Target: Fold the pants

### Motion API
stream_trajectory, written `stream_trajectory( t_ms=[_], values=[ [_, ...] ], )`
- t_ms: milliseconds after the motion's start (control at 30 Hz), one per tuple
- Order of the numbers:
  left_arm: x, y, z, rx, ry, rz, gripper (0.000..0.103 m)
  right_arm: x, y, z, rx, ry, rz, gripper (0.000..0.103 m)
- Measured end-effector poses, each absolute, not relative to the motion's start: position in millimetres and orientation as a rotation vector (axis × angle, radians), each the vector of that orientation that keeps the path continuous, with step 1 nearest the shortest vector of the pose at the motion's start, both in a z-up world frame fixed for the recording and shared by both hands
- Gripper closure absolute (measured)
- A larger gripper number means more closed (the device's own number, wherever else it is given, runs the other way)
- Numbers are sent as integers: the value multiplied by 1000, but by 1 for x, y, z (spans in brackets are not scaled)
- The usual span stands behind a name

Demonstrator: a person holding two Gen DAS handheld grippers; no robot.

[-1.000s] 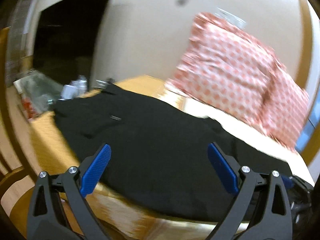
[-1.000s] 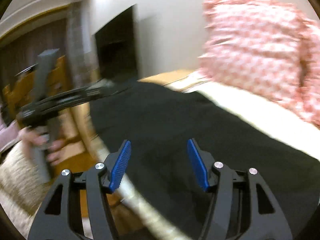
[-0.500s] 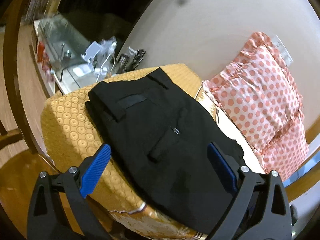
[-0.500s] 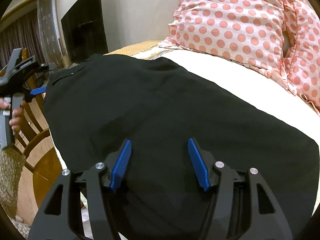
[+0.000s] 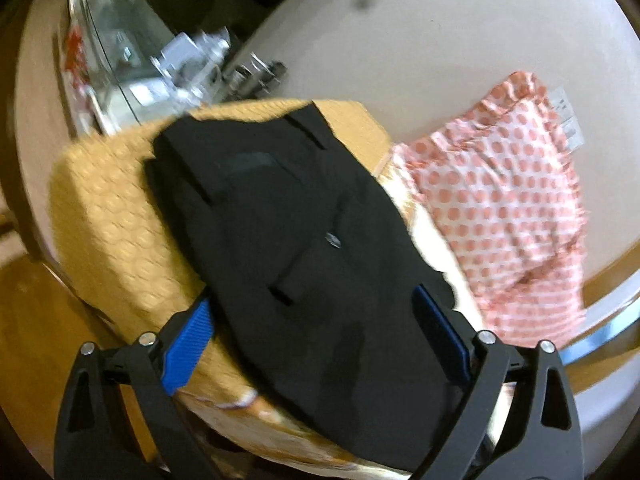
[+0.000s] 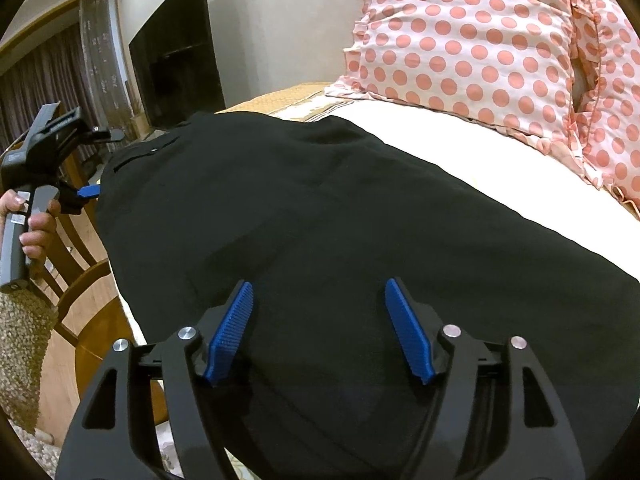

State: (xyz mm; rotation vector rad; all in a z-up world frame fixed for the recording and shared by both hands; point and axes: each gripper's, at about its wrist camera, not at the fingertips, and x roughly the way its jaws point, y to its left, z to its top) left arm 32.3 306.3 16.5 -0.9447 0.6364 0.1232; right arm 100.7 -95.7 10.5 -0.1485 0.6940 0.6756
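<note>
I hover my left gripper (image 5: 316, 336) over the black pants (image 5: 304, 248) lying flat along the bed (image 5: 104, 232), jaws closing, nothing gripped. My right gripper (image 6: 320, 328) is opening over the legs, likely to gather them.

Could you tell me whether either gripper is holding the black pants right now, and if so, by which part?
Nothing is held. The left gripper, closing, and the right gripper, opening, both have jaws apart over the black pants.
</note>
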Motion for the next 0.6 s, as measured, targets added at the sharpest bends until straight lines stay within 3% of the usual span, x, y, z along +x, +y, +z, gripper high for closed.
stream_trajectory(
  t_ms=[233,433,467,533,600],
  values=[
    [29,319,6,-1049,595,113,35,100,-96,11,-142,693,678,32],
    [33,318,9,-1009,583,155,40,98,-95,11,-134,690,679,32],
    [36,315,10,-982,587,175,44,98,-95,11,-130,688,680,32],
    [41,310,8,-930,613,232,70,97,-95,11,-117,686,681,32],
    [43,307,8,-901,623,256,78,96,-100,12,-86,684,685,32]
  ],
)
